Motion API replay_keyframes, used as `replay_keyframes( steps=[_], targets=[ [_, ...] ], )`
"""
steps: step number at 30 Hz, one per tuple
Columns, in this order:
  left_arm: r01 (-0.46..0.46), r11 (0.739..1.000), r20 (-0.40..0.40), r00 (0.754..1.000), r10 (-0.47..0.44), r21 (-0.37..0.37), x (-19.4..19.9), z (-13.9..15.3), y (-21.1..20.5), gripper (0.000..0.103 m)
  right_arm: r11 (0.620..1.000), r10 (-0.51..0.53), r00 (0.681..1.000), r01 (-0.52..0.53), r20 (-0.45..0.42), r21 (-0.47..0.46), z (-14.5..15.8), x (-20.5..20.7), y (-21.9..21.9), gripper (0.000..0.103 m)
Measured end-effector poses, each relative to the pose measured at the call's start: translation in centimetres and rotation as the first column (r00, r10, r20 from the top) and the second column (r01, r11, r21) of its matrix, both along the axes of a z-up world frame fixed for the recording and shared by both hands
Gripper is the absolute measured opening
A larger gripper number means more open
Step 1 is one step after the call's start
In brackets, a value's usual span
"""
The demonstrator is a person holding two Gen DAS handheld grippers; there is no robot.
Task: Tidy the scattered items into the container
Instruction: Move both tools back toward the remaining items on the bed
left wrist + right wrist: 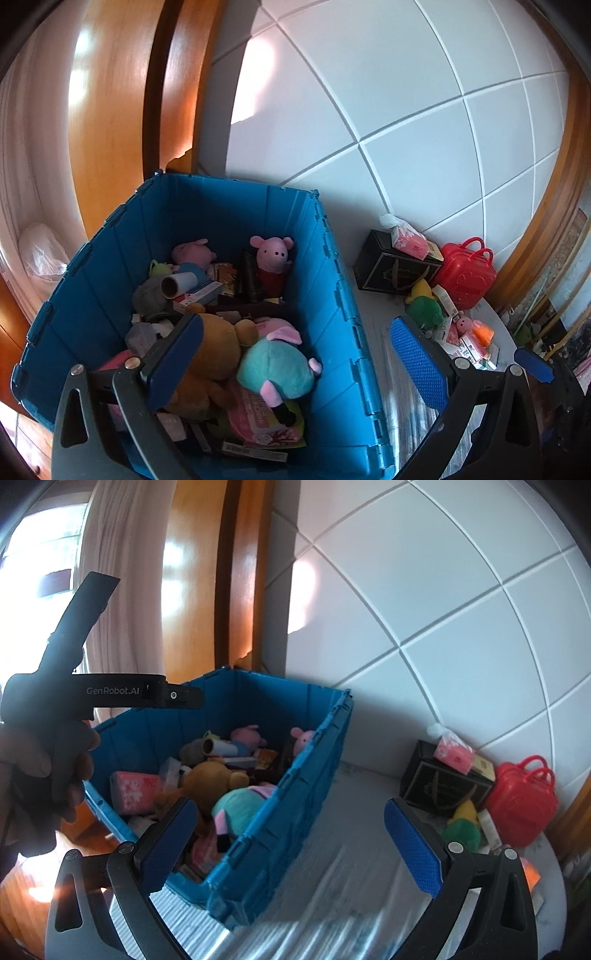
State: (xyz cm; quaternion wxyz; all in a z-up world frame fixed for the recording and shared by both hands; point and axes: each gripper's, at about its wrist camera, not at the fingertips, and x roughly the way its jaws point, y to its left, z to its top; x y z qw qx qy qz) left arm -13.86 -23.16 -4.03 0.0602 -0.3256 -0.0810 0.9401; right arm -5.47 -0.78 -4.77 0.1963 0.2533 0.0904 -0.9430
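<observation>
Both grippers, left (pixel 295 363) and right (pixel 291 843), are held wide and empty over the crate (pixel 288 786), while remaining toys (pixel 461 829) are seen ahead to the right, nearer the right gripper.

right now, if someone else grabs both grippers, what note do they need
Left gripper: open, empty, above the blue crate.
Right gripper: open, empty, over the crate's near corner and the surface beside it.
Done: the crate already holds plush toys, including a teal plush, a brown bear, two pink pig plushes, and packets and boxes.
Left: the pile by the wall to the crate's right, still outside it: black box with a pink tissue pack on top, red toy case, green and yellow plush, small pig figure and small boxes.
</observation>
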Motion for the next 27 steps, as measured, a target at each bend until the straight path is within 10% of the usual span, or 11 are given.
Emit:
replay_keyframes(
  steps=[27],
  targets=[
    [0.178,0.974,0.135,0.978,-0.159,-0.14,-3.4,-5.0,32.6,0.103,0.963,-0.255,0.96,0.263,0.12,-0.059,-5.5,-1.3,33.6,0.103]
  ],
)
